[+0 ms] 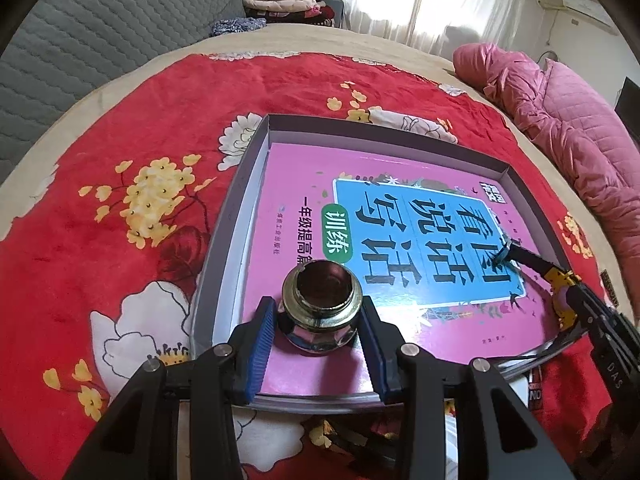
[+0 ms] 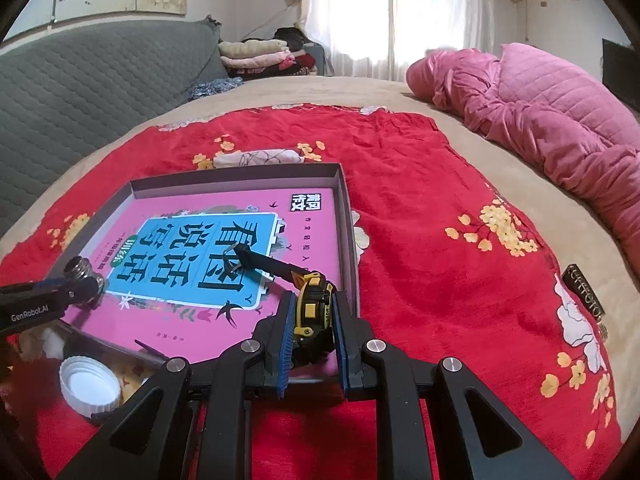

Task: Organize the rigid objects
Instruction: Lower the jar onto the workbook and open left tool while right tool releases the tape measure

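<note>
Left hand-held gripper (image 1: pixel 318 316) apparently clamps metal fitting (image 1: pixel 320 304) near box edge (image 1: pixel 216 248).

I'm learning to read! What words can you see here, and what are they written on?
"看图说话写话": blue panel of the pink book.
"训练": green oval on the book.
"GenRobot.AI": left gripper arm.
"DAS": right gripper arm.
Small print on the book and the tape measure label: too small to read.

The tape measure (image 2: pixel 313 312) body is half hidden between the right tool's pads.
</note>
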A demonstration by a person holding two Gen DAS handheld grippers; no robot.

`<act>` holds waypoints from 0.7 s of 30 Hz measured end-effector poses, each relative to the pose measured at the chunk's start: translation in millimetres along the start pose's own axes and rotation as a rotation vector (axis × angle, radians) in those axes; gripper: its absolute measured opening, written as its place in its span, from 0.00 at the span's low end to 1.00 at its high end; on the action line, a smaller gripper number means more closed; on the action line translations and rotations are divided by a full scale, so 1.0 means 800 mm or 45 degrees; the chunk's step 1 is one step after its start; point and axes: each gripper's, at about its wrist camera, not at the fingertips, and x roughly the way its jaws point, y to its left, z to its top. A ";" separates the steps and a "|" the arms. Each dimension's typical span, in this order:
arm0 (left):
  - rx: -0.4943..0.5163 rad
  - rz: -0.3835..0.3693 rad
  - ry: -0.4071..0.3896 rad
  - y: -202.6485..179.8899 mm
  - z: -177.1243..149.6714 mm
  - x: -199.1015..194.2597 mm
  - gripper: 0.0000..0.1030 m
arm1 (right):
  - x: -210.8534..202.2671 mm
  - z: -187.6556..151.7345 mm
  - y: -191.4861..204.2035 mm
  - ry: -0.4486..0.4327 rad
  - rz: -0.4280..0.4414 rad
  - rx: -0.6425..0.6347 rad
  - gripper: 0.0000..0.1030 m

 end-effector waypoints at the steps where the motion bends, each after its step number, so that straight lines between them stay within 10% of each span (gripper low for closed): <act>1: -0.003 -0.006 0.003 0.000 0.000 0.000 0.40 | 0.000 0.000 0.000 0.000 0.003 0.004 0.19; 21: 0.056 0.062 0.044 -0.011 -0.002 0.001 0.40 | 0.000 0.002 -0.013 0.006 0.089 0.116 0.24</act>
